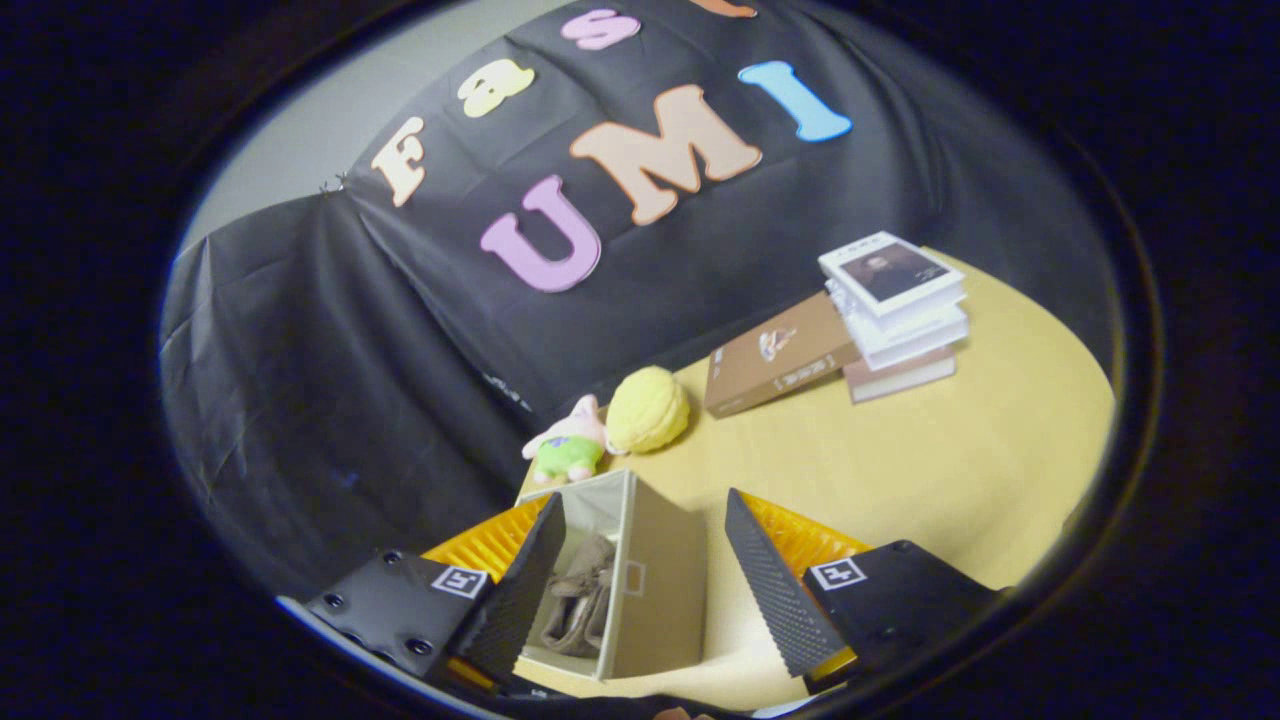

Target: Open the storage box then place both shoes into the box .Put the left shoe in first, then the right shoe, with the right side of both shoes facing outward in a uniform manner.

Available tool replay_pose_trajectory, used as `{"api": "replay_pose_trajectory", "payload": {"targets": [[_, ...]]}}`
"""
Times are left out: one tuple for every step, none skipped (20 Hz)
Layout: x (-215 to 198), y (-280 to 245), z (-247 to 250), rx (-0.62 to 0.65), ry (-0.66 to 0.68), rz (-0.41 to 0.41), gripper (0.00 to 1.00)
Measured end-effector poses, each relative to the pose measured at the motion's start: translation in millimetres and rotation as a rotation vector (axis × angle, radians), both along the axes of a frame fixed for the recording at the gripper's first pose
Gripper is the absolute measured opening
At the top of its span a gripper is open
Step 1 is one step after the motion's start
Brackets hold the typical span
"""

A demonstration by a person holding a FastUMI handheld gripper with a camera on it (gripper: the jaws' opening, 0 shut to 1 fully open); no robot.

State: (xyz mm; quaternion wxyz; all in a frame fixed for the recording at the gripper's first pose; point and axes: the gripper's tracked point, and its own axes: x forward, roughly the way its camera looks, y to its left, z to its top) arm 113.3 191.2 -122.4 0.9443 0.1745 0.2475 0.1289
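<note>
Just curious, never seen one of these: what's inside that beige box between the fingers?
Inside the storage box lies a brownish shoe; whether one or two, the box wall hides. The gripper is open, holding nothing.

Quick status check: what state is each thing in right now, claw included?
claw: open, holding nothing
storage box: open, between the claw's fingers
shoes: inside the box, count unclear
plush toy: lying beyond the box
brown book: closed, flat on table
book stack: closed, piled up

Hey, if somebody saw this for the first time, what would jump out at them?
The open gripper, with the beige storage box between its fingers and a tan shoe inside. Just beyond the box sit a yellow plush ball and a small pink-and-green plush toy, with books stacked farther back.
</note>
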Motion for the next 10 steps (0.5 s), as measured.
{"api": "replay_pose_trajectory", "payload": {"targets": [[2,-12,8,-0.019,-0.037,-0.013,1.00],[4,-23,16,-0.047,-0.079,-0.025,1.00],[5,-35,25,-0.082,-0.123,-0.034,1.00],[6,-44,36,-0.117,-0.173,-0.046,1.00],[7,-53,48,-0.142,-0.226,-0.056,1.00],[5,-59,59,-0.164,-0.277,-0.064,1.00],[4,-66,72,-0.178,-0.326,-0.073,1.00],[1,-72,85,-0.188,-0.381,-0.083,1.00],[0,-78,94,-0.197,-0.422,-0.089,1.00],[-4,-84,104,-0.205,-0.463,-0.097,1.00]]}}
